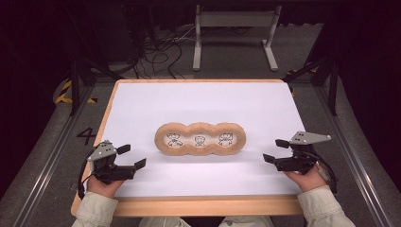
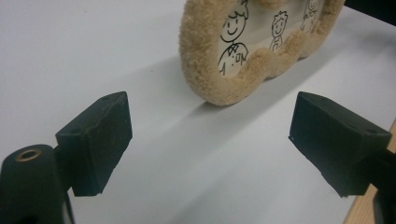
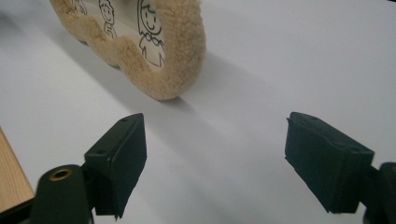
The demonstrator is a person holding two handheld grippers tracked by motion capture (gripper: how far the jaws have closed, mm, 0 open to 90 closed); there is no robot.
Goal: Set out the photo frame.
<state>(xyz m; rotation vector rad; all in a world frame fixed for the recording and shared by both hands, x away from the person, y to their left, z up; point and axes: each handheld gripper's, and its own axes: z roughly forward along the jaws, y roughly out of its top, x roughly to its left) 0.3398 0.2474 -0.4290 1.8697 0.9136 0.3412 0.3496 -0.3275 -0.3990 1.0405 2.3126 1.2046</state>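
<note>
The frame is laid at the middle of the table, flanked by the left gripper and right gripper, both well apart from it.

One fuzzy tan frame lies on the one white table, at its center. Three cartoon figures sit inside it. Two grippers, left gripper at eight o'clock and right gripper at four o'clock, flank it.

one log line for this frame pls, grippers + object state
left gripper: open, empty, left of frame | right gripper: open, empty, right of frame | fuzzy three-window frame: flat mid-table, untouched | white tabletop
</note>
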